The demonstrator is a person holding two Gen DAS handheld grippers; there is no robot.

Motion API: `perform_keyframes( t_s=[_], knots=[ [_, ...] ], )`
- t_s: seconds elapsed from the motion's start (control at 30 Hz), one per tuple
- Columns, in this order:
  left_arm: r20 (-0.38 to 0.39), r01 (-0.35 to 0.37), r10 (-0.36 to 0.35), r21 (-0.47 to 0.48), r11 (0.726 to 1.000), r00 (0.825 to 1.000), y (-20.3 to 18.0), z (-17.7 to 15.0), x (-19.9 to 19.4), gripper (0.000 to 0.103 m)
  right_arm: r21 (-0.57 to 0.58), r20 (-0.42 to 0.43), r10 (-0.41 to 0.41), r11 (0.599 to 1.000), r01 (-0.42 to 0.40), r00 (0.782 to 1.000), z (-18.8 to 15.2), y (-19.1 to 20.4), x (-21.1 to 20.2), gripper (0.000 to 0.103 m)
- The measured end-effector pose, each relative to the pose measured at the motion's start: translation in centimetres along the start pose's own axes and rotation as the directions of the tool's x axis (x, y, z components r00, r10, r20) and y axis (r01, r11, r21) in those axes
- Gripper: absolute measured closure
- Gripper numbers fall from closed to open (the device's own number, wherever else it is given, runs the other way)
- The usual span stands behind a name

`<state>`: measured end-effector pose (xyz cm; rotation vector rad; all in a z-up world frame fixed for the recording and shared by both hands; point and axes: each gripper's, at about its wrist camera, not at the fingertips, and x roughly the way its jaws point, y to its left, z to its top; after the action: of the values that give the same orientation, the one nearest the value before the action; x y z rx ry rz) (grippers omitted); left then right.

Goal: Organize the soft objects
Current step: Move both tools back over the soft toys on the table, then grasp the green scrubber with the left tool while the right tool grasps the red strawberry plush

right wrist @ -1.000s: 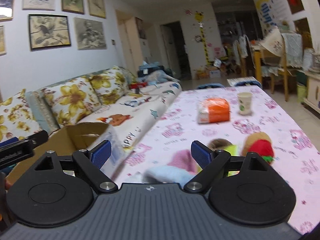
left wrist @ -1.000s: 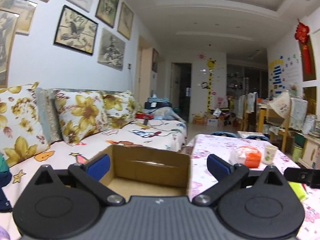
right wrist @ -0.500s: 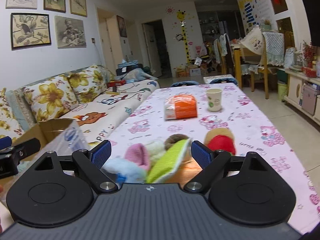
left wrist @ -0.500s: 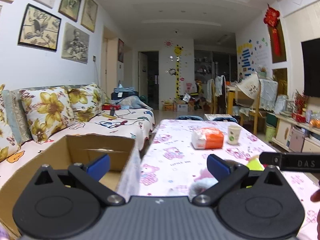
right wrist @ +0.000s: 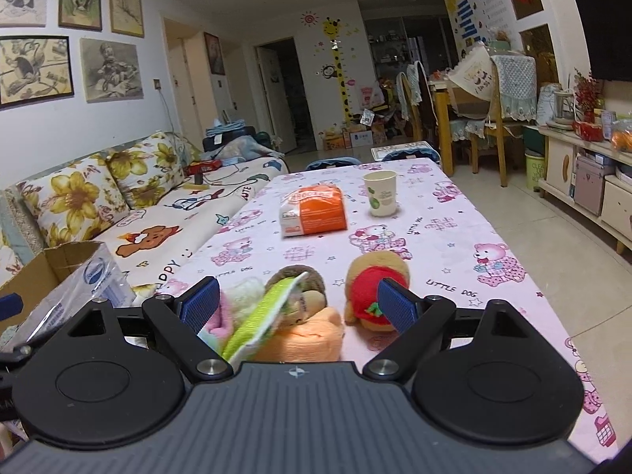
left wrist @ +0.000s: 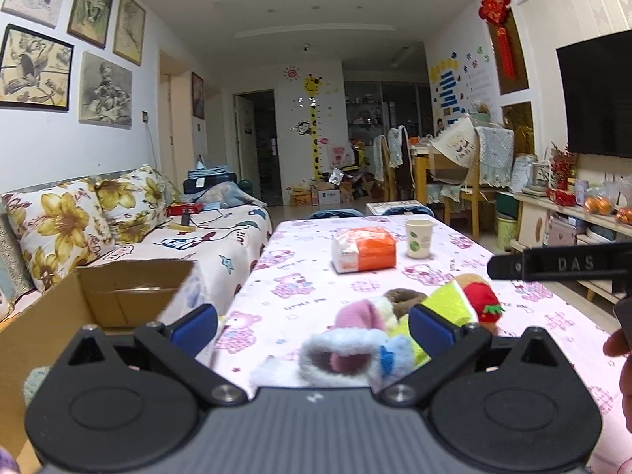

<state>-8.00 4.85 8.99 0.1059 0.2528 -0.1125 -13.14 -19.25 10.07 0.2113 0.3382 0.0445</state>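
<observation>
A pile of soft things lies on the pink tablecloth: a fluffy pink, white and blue sock point(left wrist: 347, 349), a lime green cloth point(right wrist: 258, 318), an orange cloth point(right wrist: 312, 335), a brown plush point(right wrist: 298, 276) and a red-and-tan plush point(right wrist: 375, 282). My left gripper point(left wrist: 312, 326) is open and empty, just short of the fluffy sock. My right gripper point(right wrist: 298, 304) is open and empty, with the green and orange cloths between its fingers. A cardboard box point(left wrist: 118, 292) stands at the left beside the table.
An orange tissue pack point(right wrist: 314, 213) and a paper cup point(right wrist: 380, 192) stand farther back on the table point(right wrist: 454, 237). A flowered sofa point(right wrist: 130, 205) runs along the left. A plastic-wrapped pack point(right wrist: 94, 280) leans by the box. Chairs and a cabinet are at the right.
Both grippers have swung right, from over the box toward the pile, and come closer to it. Both stay open.
</observation>
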Motion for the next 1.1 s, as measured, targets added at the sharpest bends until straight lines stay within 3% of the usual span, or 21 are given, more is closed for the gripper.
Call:
perform_keyframes(
  t_s=[0.43, 0.73, 1.1],
  knots=[
    [-0.029, 0.074, -0.072, 0.091, 0.993, 0.997, -5.5, -0.8, 1.3, 0.001, 0.049, -0.019, -0.057, 0.997, 0.058, 0.998, -0.3, -1.5, 0.4, 0.000],
    [-0.060, 0.074, -0.066, 0.150, 0.986, 0.996, -9.1, -1.3, 5.2, 0.003, 0.134, -0.118, -0.092, 0.985, 0.108, 0.989, -1.0, -4.1, 4.2, 0.000],
    [-0.116, 0.093, -0.071, 0.199, 0.976, 0.991, -10.9, -1.0, 9.6, 0.028, 0.220, -0.158, -0.036, 0.973, 0.070, 0.987, -1.5, -4.3, 9.3, 0.000]
  ],
)
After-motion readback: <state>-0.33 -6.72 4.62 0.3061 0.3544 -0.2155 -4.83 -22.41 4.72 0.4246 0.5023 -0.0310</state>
